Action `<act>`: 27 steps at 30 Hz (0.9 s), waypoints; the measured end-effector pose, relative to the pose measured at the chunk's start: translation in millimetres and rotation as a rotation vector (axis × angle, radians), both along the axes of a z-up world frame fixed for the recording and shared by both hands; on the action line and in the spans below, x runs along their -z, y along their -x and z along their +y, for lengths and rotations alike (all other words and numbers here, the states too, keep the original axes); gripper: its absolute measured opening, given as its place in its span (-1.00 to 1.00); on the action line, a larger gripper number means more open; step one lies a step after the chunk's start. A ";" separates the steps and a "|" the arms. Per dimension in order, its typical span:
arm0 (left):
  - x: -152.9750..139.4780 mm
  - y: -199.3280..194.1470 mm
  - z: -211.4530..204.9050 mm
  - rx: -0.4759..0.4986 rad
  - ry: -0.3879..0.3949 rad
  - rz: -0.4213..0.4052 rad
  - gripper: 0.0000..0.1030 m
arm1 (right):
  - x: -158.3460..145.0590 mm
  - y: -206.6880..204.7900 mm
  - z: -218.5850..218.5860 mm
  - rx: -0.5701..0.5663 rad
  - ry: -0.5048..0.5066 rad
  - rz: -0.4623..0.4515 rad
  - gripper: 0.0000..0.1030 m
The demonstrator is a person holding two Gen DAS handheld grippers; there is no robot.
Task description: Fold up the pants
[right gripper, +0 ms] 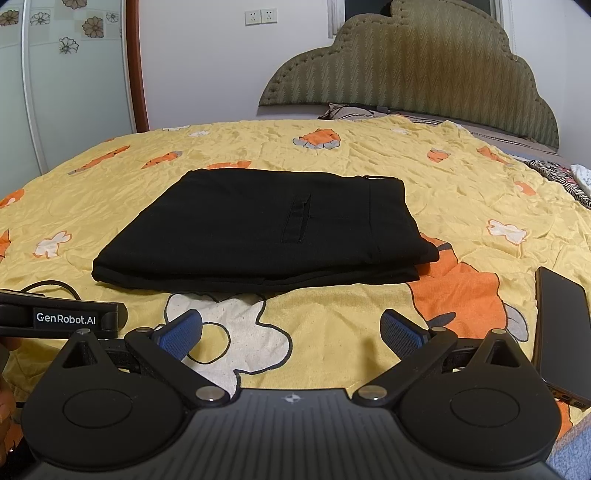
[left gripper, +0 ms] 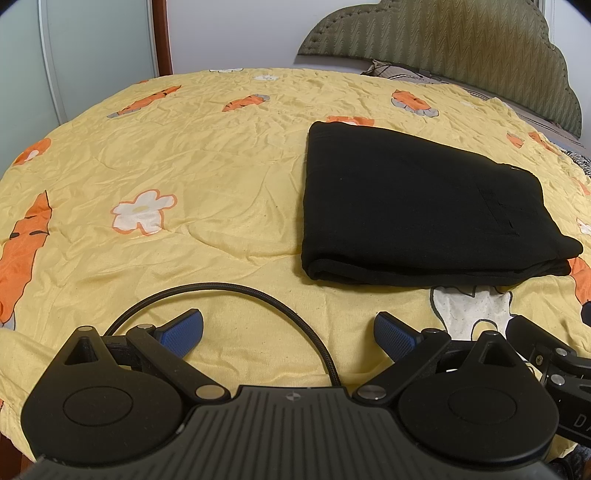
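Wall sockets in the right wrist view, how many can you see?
2. Both sit side by side high on the white wall, left of the headboard: left socket, right socket. Others may be hidden behind the headboard.

Two black handheld grippers with blue-padded fingers

Each gripper, left [left gripper: 288, 328] and right [right gripper: 291, 328], has a ribbed black body, two round black discs, angled link arms with silver pivot pins, and textured blue pads [left gripper: 184, 330]. A braided black cable [left gripper: 236, 291] loops over the left one; its side reads "GenRobot.AI" [right gripper: 66, 318].
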State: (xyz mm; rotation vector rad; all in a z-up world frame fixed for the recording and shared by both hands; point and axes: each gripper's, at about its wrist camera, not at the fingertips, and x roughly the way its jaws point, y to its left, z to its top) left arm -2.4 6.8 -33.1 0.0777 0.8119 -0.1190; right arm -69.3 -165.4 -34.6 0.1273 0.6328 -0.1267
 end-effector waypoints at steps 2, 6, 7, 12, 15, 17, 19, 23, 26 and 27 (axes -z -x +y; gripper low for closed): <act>0.0 -0.2 -0.2 0.000 0.000 0.000 0.94 | 0.1 0.4 -0.8 0.000 0.001 -0.001 1.00; -0.1 -0.5 -0.5 0.001 -0.002 0.000 0.94 | 0.1 0.5 -1.0 0.000 0.000 0.000 1.00; -0.2 -0.5 -0.7 0.000 -0.001 0.000 0.94 | 0.1 0.1 -0.3 0.000 0.000 0.000 1.00; 1.0 1.1 1.9 0.000 -0.003 0.001 0.94 | 0.2 0.2 -0.2 0.000 0.000 -0.001 1.00; 0.9 1.0 1.7 0.000 -0.002 0.001 0.94 | 0.1 0.5 -0.9 0.000 0.000 -0.001 1.00; 0.8 0.7 1.4 0.000 -0.002 0.001 0.94 | 0.1 0.5 -0.8 0.000 0.000 -0.001 1.00; 0.5 0.2 0.5 0.000 -0.003 0.001 0.94 | 0.2 0.5 -0.7 0.000 0.000 -0.001 1.00; 0.3 -0.5 -0.1 0.000 -0.003 0.001 0.94 | 0.1 0.5 -0.5 0.000 0.001 -0.001 1.00; 0.2 0.0 0.2 -0.001 -0.005 0.001 0.94 | 0.0 0.6 -0.5 0.001 0.001 -0.001 1.00; 0.2 0.5 1.0 -0.002 -0.006 0.001 0.94 | 0.0 0.6 -0.5 0.001 0.001 -0.002 1.00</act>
